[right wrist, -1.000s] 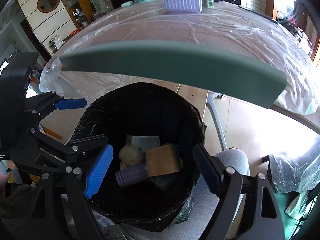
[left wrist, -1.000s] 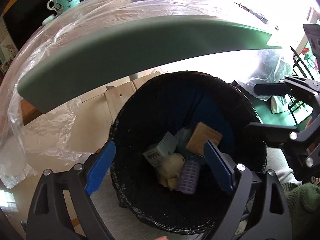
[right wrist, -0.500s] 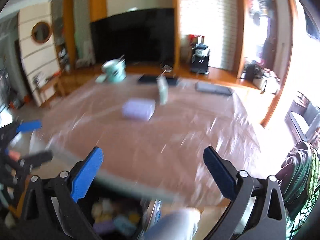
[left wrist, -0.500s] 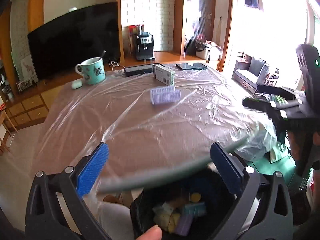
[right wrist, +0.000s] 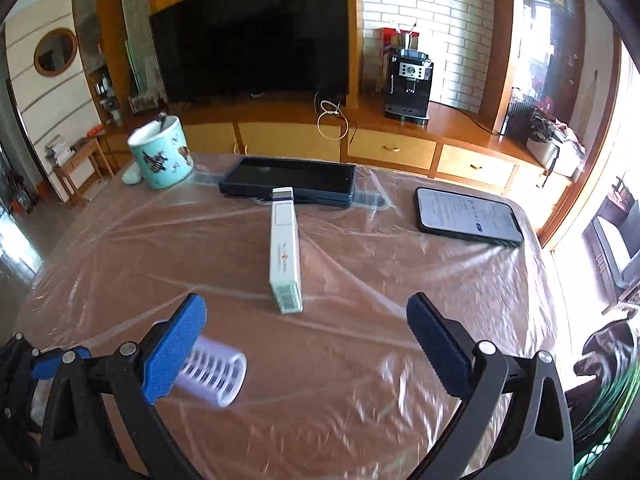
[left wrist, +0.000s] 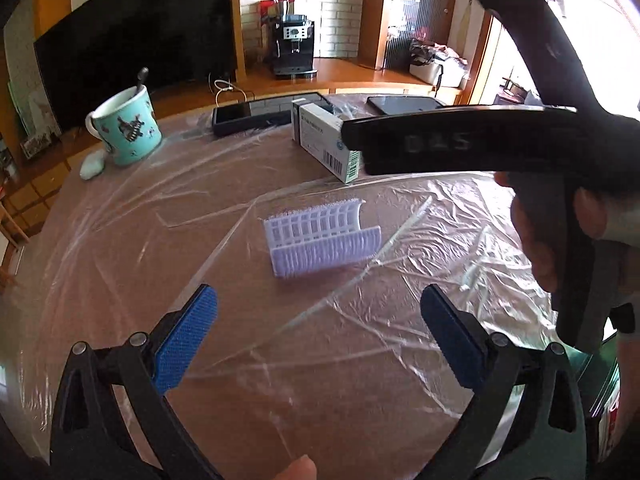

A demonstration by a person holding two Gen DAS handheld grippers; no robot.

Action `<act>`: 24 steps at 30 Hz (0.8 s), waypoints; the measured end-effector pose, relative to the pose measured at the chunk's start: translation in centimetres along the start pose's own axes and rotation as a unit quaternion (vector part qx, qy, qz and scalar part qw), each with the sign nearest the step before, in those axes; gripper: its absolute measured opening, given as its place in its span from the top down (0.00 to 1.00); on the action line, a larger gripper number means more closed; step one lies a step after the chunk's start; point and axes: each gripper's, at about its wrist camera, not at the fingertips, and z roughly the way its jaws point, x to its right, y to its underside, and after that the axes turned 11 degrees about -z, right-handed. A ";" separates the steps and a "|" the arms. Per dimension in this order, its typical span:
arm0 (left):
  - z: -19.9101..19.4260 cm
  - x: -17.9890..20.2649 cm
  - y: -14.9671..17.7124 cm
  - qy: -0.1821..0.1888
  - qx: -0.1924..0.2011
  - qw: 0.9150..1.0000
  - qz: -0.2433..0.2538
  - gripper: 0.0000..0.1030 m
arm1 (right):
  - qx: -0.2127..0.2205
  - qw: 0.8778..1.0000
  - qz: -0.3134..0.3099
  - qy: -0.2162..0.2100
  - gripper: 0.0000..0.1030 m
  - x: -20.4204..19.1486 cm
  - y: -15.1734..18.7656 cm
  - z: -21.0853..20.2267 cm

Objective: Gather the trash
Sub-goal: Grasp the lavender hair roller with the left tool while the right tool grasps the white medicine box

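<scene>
Bench (right wrist: 460, 320) under crinkled clear plastic sheet (left wrist: 360, 340); far edge runs behind the mug and the dark devices, right edge curves past the phone; wide bare stretch of sheet lies between both tools and the things further back.

Left tool (left wrist: 320, 336) over the near part of the bench, blue pads (left wrist: 184, 344) wide apart, nothing between them; hair roller (left wrist: 320, 240) lies on the sheet just ahead of it, clear of both pads. Right tool (right wrist: 304, 344) likewise spread wide and empty; in its view the roller (right wrist: 212, 372) sits low at left, partly behind the left pad, whether touching cannot be told; white box (right wrist: 285, 252) lies ahead, apart from the pads. In the left view the right tool's dark frame crosses the upper right, a hand (left wrist: 536, 240) on its grip, and hides one end of the box (left wrist: 324, 140).

Roller: pale lilac, ribbed open cylinder, on its side; slightly blurred. Box: long, white, barcode on the near end, blue stripe at the far end, resting on a long side.

Count: one roller; one box; one turquoise mug (right wrist: 160, 154) with a spoon in it, far left; one small pale item beside the mug (left wrist: 92, 166); one dark flat case (right wrist: 288, 180) just behind the box; one phone (right wrist: 468, 216), screen lit, far right.
</scene>
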 end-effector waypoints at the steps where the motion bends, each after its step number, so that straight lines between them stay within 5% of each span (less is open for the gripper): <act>1: 0.5 0.0 -0.2 -0.003 -0.005 1.000 -0.003 0.01 | -0.007 1.000 -0.005 0.000 0.04 0.1 -0.5 0.9; 7: 3.1 0.5 -1.6 -0.009 -0.020 1.000 -0.009 0.01 | -0.025 0.999 -0.013 -0.018 0.06 -0.2 -1.5 4.0; 14: 4.9 0.8 -2.6 0.005 -0.037 0.999 -0.014 0.08 | -0.042 0.998 -0.021 -0.040 0.20 -1.0 -2.5 6.4; 18: 5.5 0.5 -3.1 0.015 -0.049 0.998 -0.022 0.25 | -0.050 0.997 -0.022 -0.053 0.41 -1.2 -2.9 7.3; 24: 5.4 0.4 -3.4 0.013 -0.055 0.998 -0.021 0.30 | -0.063 0.995 -0.007 -0.070 0.69 -1.2 -2.5 8.0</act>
